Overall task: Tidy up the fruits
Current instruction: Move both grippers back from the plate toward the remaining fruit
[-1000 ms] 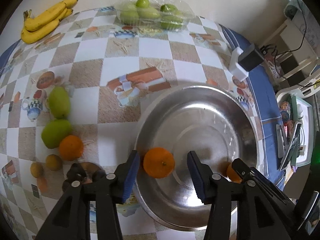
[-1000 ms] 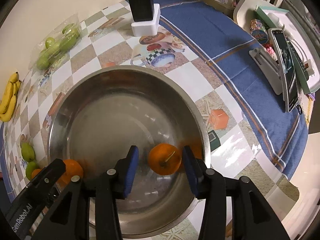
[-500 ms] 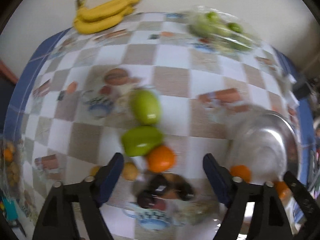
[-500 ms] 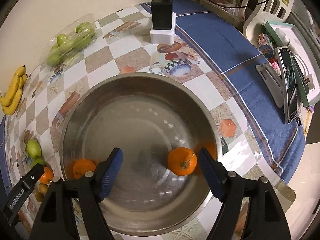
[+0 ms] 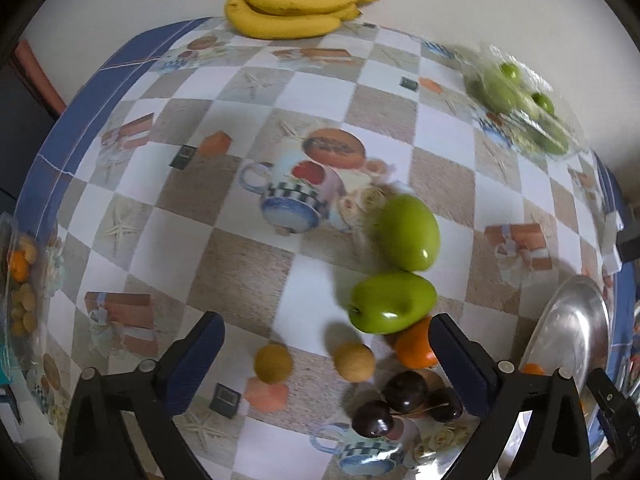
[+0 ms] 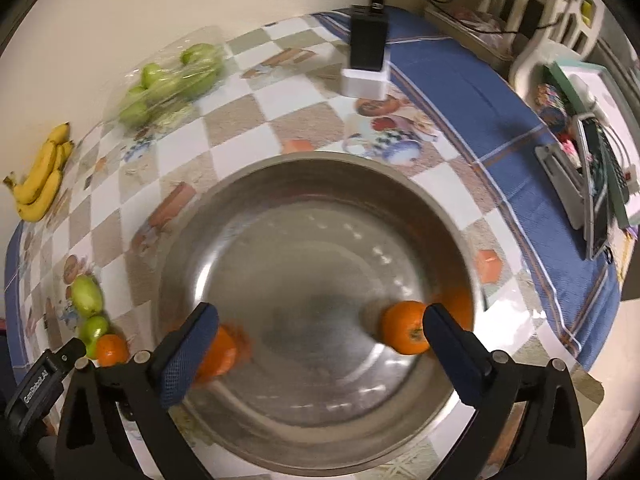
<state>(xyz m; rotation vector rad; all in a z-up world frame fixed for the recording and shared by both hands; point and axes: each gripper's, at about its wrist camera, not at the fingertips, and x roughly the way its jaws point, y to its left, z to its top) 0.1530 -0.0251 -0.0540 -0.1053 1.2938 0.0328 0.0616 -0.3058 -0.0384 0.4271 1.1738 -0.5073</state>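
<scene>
My left gripper (image 5: 326, 364) is open and empty above loose fruit on the checked tablecloth: two green mangoes (image 5: 408, 232) (image 5: 392, 302), an orange (image 5: 414, 346), two small yellow-brown fruits (image 5: 273, 363) (image 5: 354, 361) and dark cherries (image 5: 404, 386). My right gripper (image 6: 318, 356) is open and empty over the steel bowl (image 6: 320, 176). Two oranges lie in the bowl, one at the right (image 6: 404, 332) and one at the left (image 6: 218, 354) partly behind my left finger. The bowl's rim shows in the left wrist view (image 5: 576, 320).
Bananas (image 5: 296, 10) lie at the table's far edge, also in the right wrist view (image 6: 40, 184). A clear pack of green fruit (image 6: 168, 80) sits near the wall. A black charger on a white block (image 6: 366, 60) stands behind the bowl. Clutter (image 6: 592, 168) fills the right side.
Both grippers opened wide and let go of their oranges into the bowl. The left gripper swung left from the bowl to the loose fruit. The right gripper drew back a little.
</scene>
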